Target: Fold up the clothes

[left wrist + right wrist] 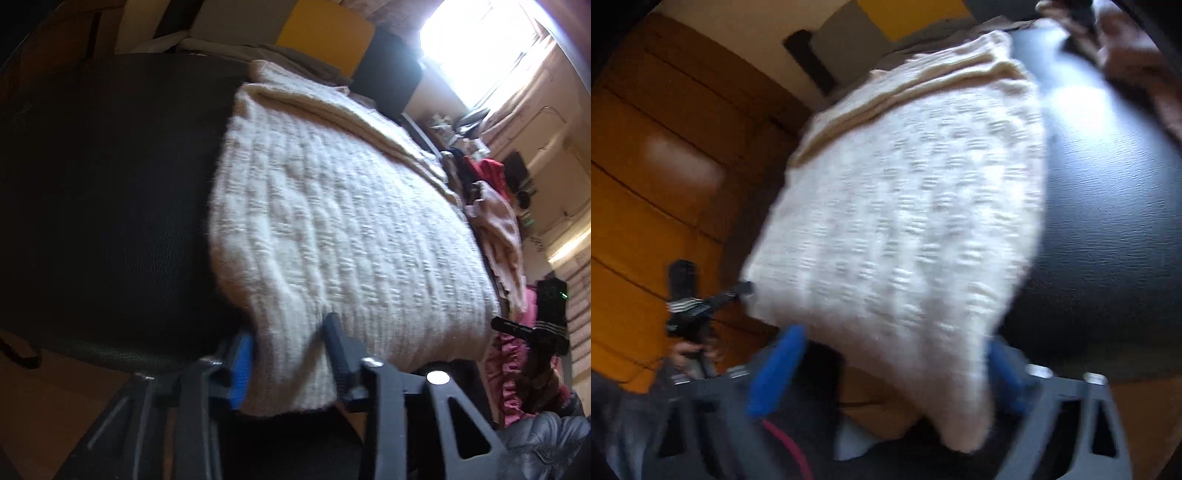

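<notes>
1. Cream cable-knit sweater lies on a black leather-look table; its near hem overhangs the table edge toward both grippers.
2. A flap, perhaps a sleeve, is laid across its far end; the body reads as a tidy rectangle. Partly folded, by my judgement; a final halving may remain.
3. Left gripper: jaws spread, hem corner between them, not pinched.
4. Right gripper: jaws spread either side of the other corner; view blurred.
5. Pile of pink and red clothes sits beyond.

Black leather seat, bright window, pink clothes heap (blurred), wooden floor
</notes>
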